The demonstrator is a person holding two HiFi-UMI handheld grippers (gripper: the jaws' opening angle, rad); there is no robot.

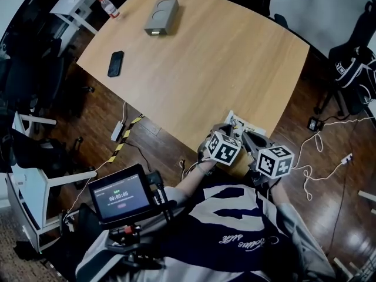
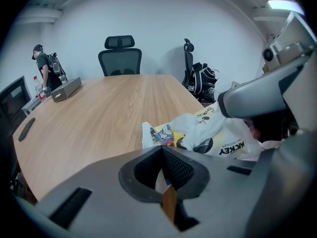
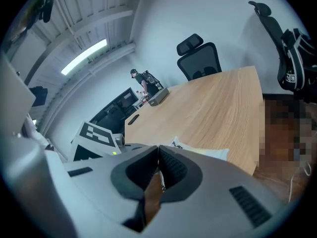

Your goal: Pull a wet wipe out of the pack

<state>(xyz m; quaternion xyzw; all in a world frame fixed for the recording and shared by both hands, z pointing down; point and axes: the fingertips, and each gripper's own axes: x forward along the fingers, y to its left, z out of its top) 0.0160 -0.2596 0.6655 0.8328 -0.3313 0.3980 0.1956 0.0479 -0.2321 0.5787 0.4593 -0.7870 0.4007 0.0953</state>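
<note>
The left gripper (image 2: 161, 150) tips down at the near edge of the table (image 2: 99, 118). Its jaws are pressed together right at the corner of the pack (image 2: 233, 145). I cannot tell if they nip it. The right gripper (image 3: 158, 155) is just beside it and points less steeply. Its jaws pinch a white sheet (image 2: 200, 123) that lifts up from the pack. It may be a wipe or a flap. I cannot tell which.

There are two grippers and one pack. Far off on the table lie one phone (image 1: 116, 63) and one grey box (image 1: 161, 16).

Shows pale wood grain on the desk (image 1: 223, 57), yellow cartoon print on the wipe pack (image 2: 163, 135), a white wipe (image 2: 198, 122), grey left tongs (image 2: 162, 152) and right tongs (image 3: 158, 153).
</note>
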